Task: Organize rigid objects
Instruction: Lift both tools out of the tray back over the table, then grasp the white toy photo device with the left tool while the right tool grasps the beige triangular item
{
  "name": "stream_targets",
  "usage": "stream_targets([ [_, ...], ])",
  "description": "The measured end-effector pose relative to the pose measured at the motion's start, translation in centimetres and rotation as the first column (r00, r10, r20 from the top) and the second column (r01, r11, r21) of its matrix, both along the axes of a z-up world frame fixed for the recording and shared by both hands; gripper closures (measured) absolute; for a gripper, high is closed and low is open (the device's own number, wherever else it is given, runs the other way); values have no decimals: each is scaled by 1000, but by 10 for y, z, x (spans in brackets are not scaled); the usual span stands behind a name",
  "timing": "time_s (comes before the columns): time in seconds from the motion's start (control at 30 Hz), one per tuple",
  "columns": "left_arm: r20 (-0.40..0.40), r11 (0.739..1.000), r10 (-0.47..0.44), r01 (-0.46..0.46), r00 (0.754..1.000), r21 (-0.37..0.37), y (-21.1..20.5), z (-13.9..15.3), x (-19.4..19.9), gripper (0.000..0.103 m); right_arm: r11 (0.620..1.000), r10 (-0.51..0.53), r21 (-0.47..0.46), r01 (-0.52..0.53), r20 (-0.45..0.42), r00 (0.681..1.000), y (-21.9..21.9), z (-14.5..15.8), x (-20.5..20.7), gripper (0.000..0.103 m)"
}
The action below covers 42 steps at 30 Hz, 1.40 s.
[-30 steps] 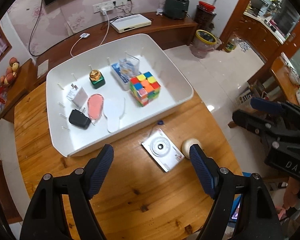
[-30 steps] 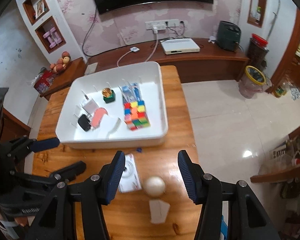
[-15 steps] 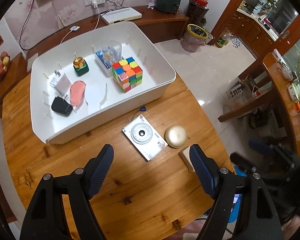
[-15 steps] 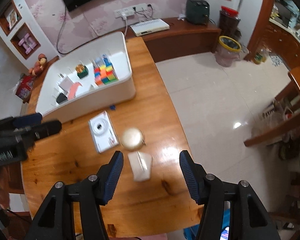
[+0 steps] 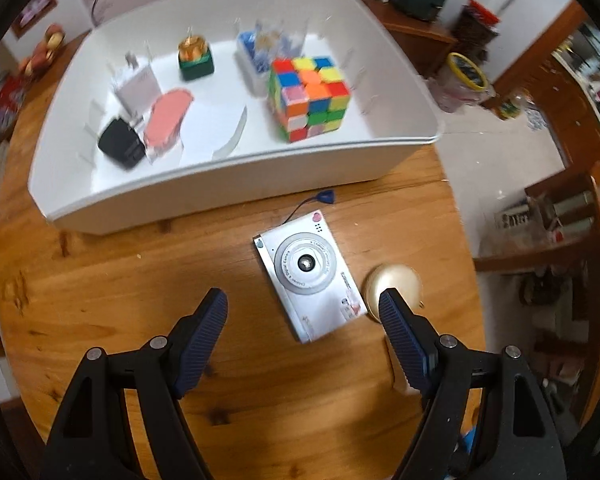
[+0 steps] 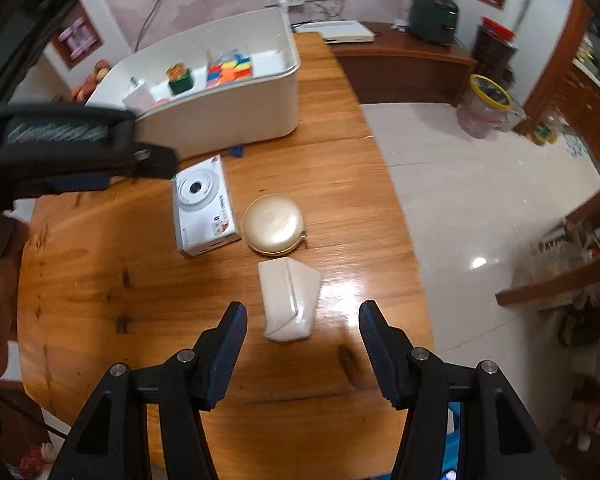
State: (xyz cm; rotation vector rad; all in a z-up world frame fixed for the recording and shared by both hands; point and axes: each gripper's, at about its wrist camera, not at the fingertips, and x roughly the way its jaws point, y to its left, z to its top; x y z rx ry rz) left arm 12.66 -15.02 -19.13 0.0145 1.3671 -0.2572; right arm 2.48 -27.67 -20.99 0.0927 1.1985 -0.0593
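Note:
A white toy camera (image 5: 309, 274) (image 6: 202, 206) lies flat on the wooden table, lens up, in front of the white bin (image 5: 228, 184) (image 6: 236, 116). Beside it rests a round gold case (image 5: 394, 284) (image 6: 273, 224), and nearer me a cream folded pouch (image 6: 290, 300). My left gripper (image 5: 303, 312) hangs open just above the camera's near end, nothing between its fingers. My right gripper (image 6: 302, 322) is open above the pouch, its fingers to either side of the pouch's near end without touching it. The left gripper's black body (image 6: 72, 148) crosses the right wrist view at left.
Inside the bin sit a colour cube (image 5: 310, 98), a green box with a gold top (image 5: 195, 58), a pink oval piece (image 5: 167, 118), a black charger (image 5: 121, 146), a white adapter (image 5: 137, 86) and a blue-white packet (image 5: 260, 50). The table edge drops to tiled floor (image 6: 460, 200) at right.
Both grippers have come down toward the table. The camera, gold case and pouch loom larger. The right gripper shifted from above the gold case to above the pouch.

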Motion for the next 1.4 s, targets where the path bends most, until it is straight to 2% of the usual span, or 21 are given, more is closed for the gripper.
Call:
stream_targets([
  [0.17,-47,996,90,-90,995,-1,-1,-28,10,22,997,74,0,-74,-13,997,6,-22,10,44],
  [0.47,-87,985,175,-173,981,25,-1,-58,15,22,990,140,-15,-141,-39,989,6,-43,23,44],
  [0.8,-60,983,176,-172,983,68,-1,-60,9,22,987,158,-24,-160,-69,985,2,-50,29,46],
  [1.03,-76,980,140,-128,987,152,-16,-64,6,19,977,202,-54,-207,-86,976,11,-48,27,55],
  [1.1,-80,979,152,-139,985,150,-15,-63,5,19,976,207,-56,-212,-89,974,12,-48,26,56],
  [1.2,-84,980,152,-138,985,146,-12,-63,4,22,975,210,-54,-215,-89,974,13,-47,25,56],
  [1.27,-72,981,141,-130,987,143,-12,-59,3,37,975,213,-51,-218,-91,973,10,-48,26,56],
  [1.3,-66,980,132,-121,989,156,-14,-57,7,39,974,217,-45,-222,-93,972,10,-47,26,56],
  [1.4,-86,983,130,-117,988,144,-8,-58,6,40,972,230,-17,-233,-101,968,9,-47,25,56],
])
